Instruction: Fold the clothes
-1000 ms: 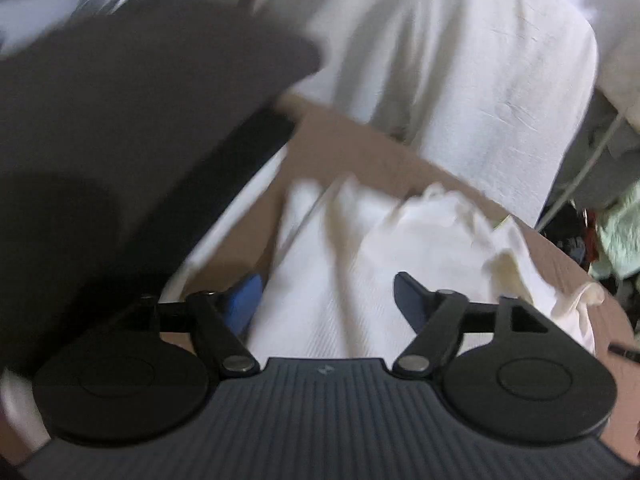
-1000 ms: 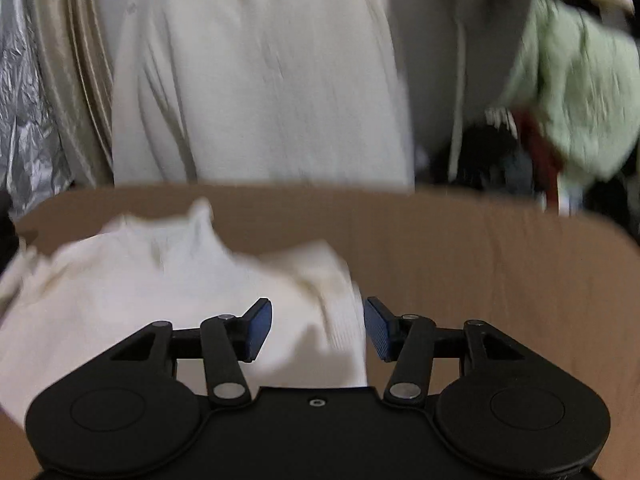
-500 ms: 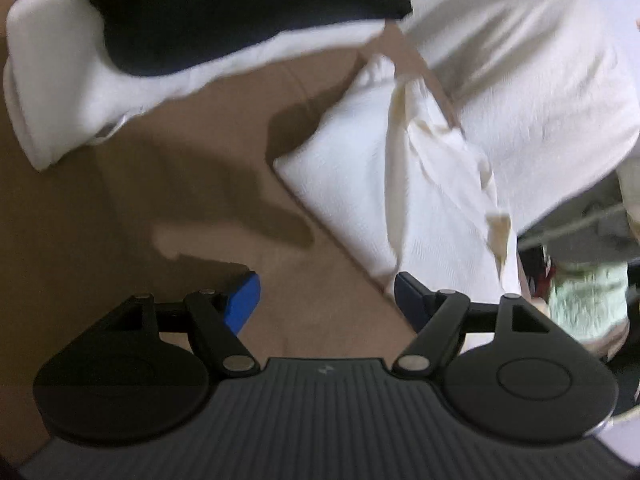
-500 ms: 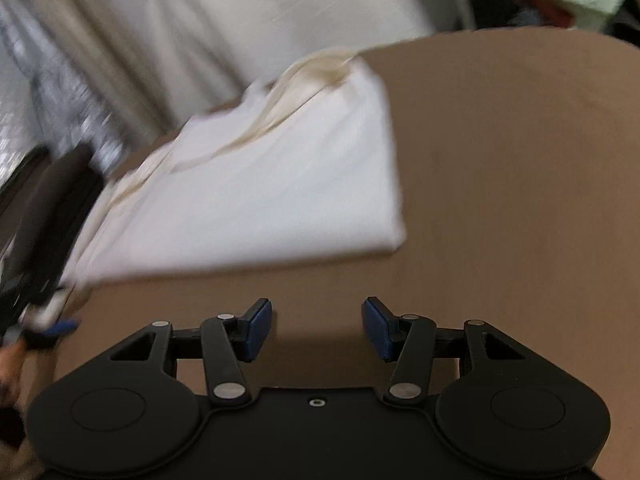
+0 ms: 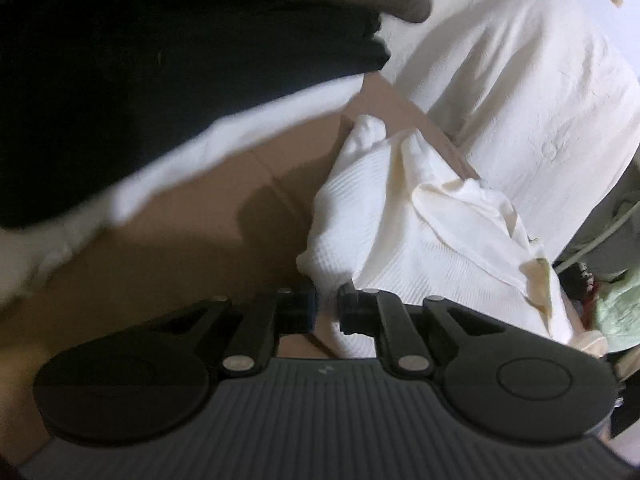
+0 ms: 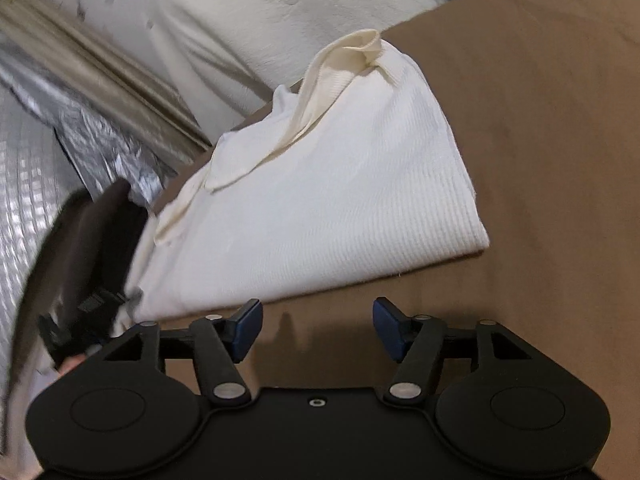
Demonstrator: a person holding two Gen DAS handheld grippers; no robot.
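Observation:
A white waffle-knit garment (image 5: pixel 420 220) lies folded on the brown surface (image 5: pixel 180 248), its cream collar bunched at the far end. My left gripper (image 5: pixel 328 310) is at the garment's near corner, its jaws closing with a fold of the white cloth pinched between the pads. In the right wrist view the same garment (image 6: pixel 320 184) lies just beyond my right gripper (image 6: pixel 318 328), whose jaws are opening over the bare brown surface (image 6: pixel 540 200) with nothing between them. A blurred dark shape (image 6: pixel 80 264) at that view's left edge is the left gripper at the garment's corner.
A large dark cloth on a white folded pile (image 5: pixel 140 80) fills the left wrist view's upper left. White bedding (image 6: pixel 240 12) rises behind the garment. Silver quilted foil (image 6: pixel 36 152) stands at the left, and a pale green cloth (image 5: pixel 618 312) lies past the surface's right edge.
The left jaws have gone from wide apart to closed on the garment's near corner, and that gripper has sunk. The right jaws stand wider, and the right gripper has come closer to the garment's edge.

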